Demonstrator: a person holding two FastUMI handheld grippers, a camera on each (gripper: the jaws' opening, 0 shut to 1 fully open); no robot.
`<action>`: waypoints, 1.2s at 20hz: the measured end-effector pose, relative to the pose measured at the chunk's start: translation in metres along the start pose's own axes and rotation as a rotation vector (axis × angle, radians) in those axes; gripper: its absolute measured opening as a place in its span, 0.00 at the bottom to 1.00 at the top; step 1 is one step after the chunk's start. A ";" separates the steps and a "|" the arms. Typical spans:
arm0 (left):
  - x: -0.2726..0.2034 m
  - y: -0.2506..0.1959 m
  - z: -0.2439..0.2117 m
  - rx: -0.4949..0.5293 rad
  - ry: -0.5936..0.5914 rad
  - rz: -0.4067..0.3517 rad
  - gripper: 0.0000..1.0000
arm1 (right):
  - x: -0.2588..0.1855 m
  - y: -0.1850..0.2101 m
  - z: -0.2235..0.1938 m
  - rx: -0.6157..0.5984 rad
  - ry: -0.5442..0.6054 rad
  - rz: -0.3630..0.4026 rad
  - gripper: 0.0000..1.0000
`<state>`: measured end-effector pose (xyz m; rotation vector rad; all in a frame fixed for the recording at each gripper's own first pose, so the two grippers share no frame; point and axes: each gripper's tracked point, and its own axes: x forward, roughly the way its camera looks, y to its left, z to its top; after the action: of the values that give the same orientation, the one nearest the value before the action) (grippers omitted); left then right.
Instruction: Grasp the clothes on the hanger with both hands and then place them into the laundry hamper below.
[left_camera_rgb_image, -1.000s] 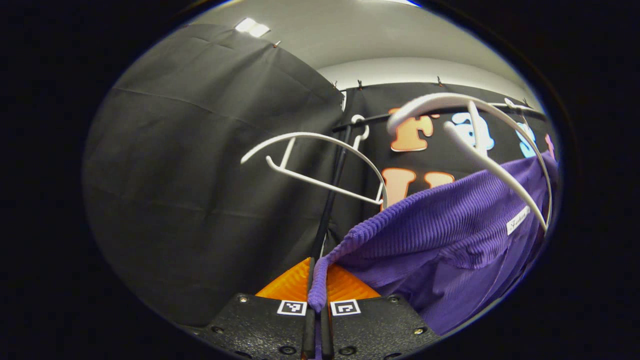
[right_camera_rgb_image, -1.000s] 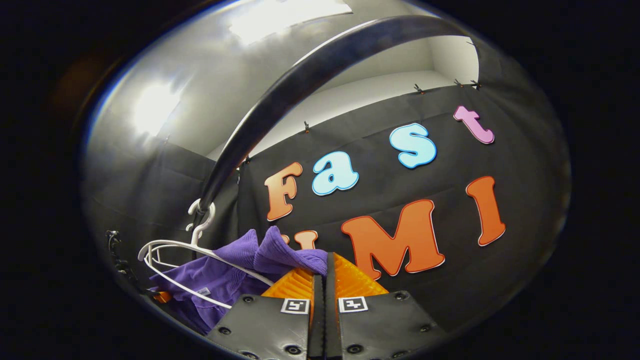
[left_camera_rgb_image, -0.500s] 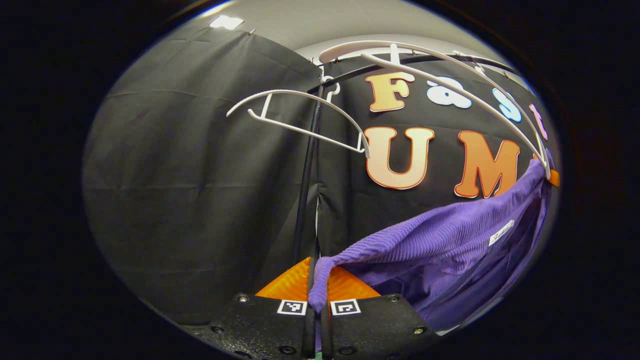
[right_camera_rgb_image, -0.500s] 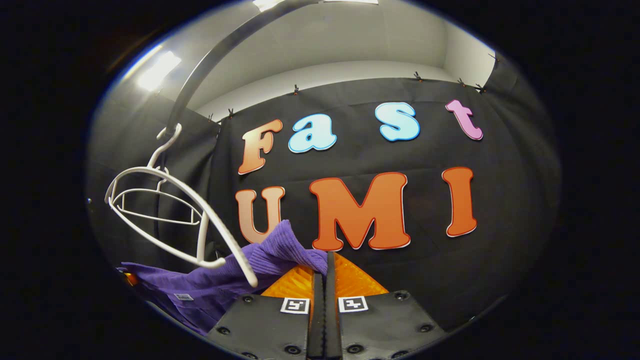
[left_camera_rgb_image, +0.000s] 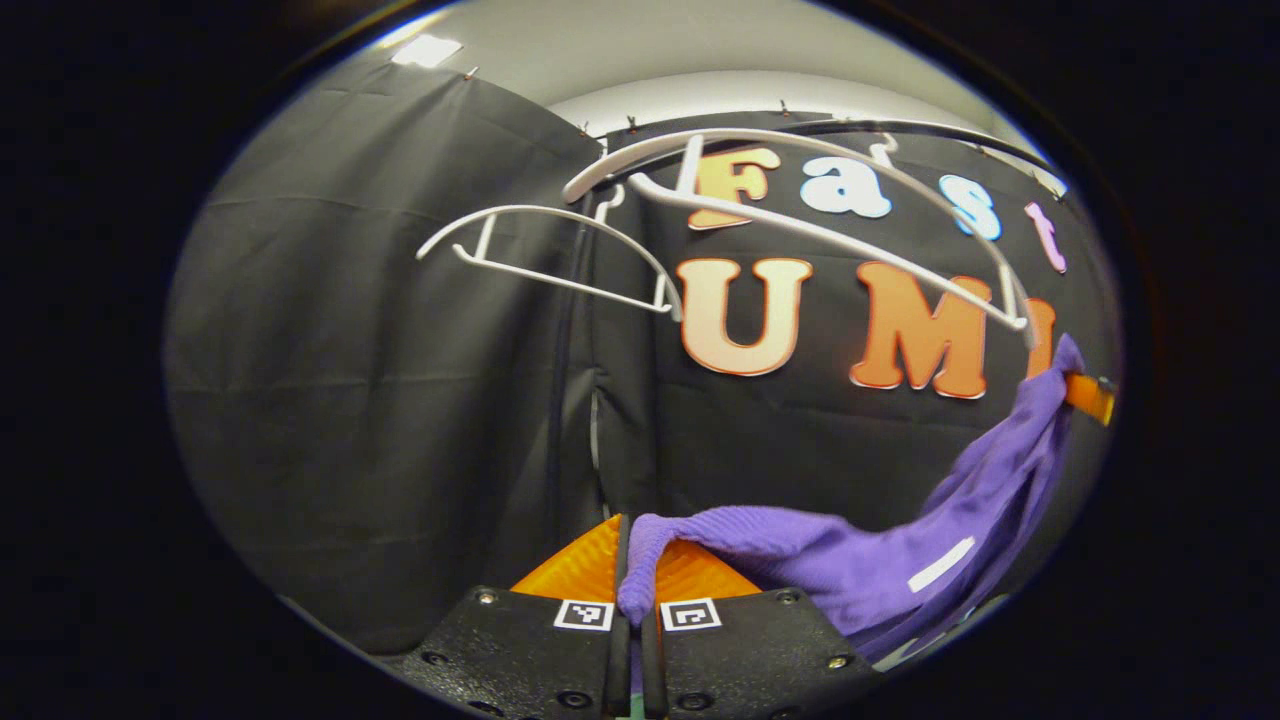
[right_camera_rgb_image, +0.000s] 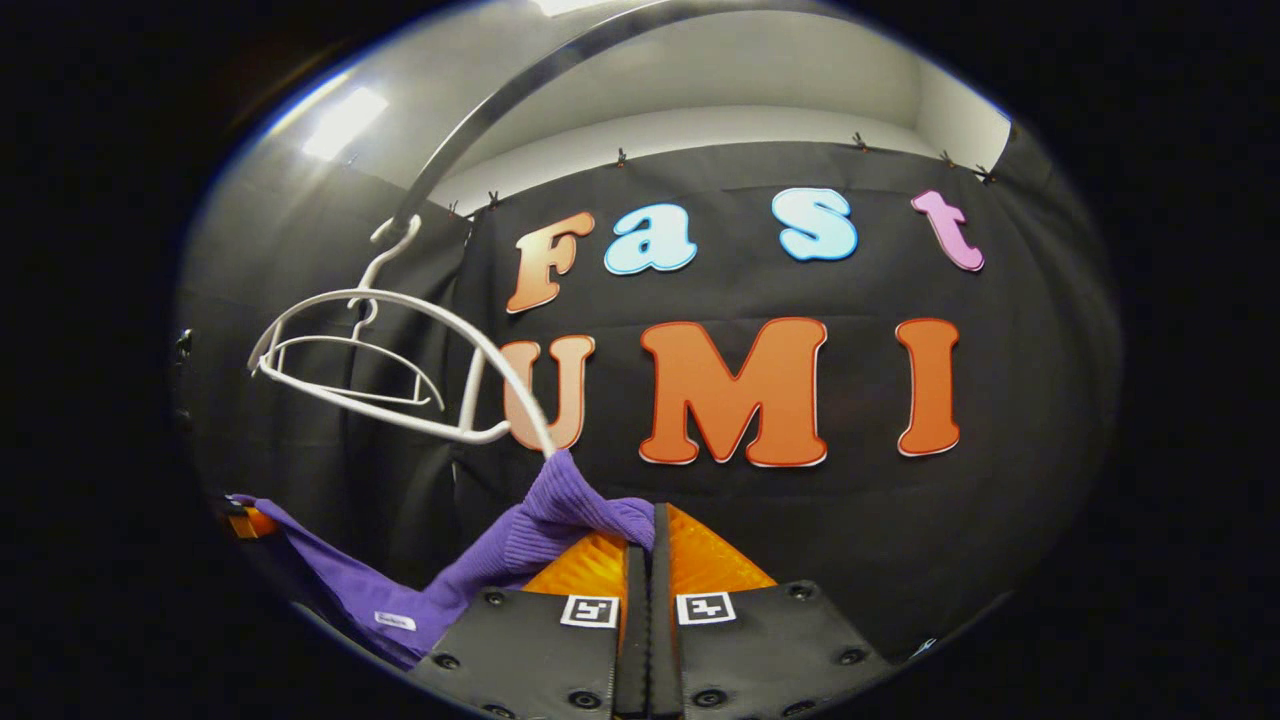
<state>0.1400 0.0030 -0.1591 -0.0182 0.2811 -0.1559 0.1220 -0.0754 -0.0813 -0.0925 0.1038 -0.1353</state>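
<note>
1. The purple garment (left_camera_rgb_image: 860, 560) hangs as a slack band between the two grippers, below the white hangers and no longer draped on either of them. I judge it is held at two far-apart edges so that it stays spread and can be lowered as one piece instead of bunching.
2. In the left gripper view, one ribbed edge of the garment is caught at the tips of the left gripper (left_camera_rgb_image: 633, 600). Its jaws are pressed together on that fold, and the cloth runs off to the right and upward toward the other gripper (left_camera_rgb_image: 1088, 395) at the far edge.
3. In the right gripper view, the right gripper (right_camera_rgb_image: 645, 560) has its jaws closed tight, with a bunched purple fold (right_camera_rgb_image: 575, 505) sitting at the left side of the tips. The cloth appears pinched there, then trails down and left.
4. The nearer hanger (right_camera_rgb_image: 385, 365) is bare and just above the fold; its lower arm ends close to the cloth, and I cannot tell whether they touch. A second bare hanger (left_camera_rgb_image: 545, 250) hangs behind it on the dark rail (right_camera_rgb_image: 520, 100).
5. The step in hand looks like carrying the freed garment downward; the hamper lies somewhere below, so how far remains I cannot judge.
</note>
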 end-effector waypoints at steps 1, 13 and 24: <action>-0.003 -0.015 -0.007 -0.012 0.016 -0.042 0.07 | -0.005 0.014 -0.016 -0.009 0.032 0.039 0.08; -0.048 -0.135 -0.130 -0.121 0.400 -0.275 0.05 | -0.064 0.067 -0.190 0.045 0.488 0.180 0.08; -0.080 -0.098 -0.227 -0.193 0.752 -0.121 1.00 | -0.123 0.059 -0.303 0.115 0.852 0.167 0.98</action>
<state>-0.0139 -0.0802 -0.3509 -0.1702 1.0465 -0.2520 -0.0244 -0.0262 -0.3754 0.0946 0.9513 -0.0050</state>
